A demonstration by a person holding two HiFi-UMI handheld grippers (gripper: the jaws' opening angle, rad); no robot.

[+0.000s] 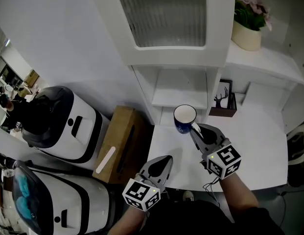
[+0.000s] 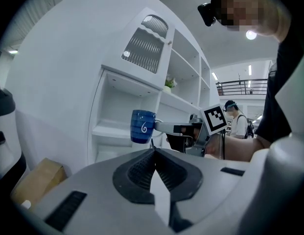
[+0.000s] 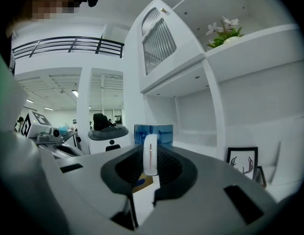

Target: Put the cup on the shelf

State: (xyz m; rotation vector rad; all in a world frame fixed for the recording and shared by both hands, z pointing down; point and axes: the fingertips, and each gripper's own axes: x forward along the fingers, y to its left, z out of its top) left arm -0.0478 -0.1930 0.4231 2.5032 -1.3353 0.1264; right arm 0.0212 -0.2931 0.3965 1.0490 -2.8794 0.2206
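A blue cup point(image 1: 185, 118) with a white inside hangs upright in the air in front of the white shelf unit, just below its low shelf board point(image 1: 179, 89). My right gripper point(image 1: 196, 129) is shut on the cup's white handle point(image 3: 150, 154); the cup's blue body point(image 3: 153, 133) rises just past the jaws. From the left gripper view the cup point(image 2: 142, 126) shows side-on, level with the shelf board point(image 2: 112, 129). My left gripper point(image 1: 165, 162) rests low over the white table, jaws shut and empty, nearer to me than the cup.
A framed deer picture point(image 1: 223, 99) stands on the table point(image 1: 259, 146) to the cup's right. A potted plant point(image 1: 248, 24) sits on a higher shelf. A cardboard box point(image 1: 123, 140) and two white machines point(image 1: 63, 124) stand at the left. A ribbed-glass cabinet door point(image 1: 161, 13) hangs above.
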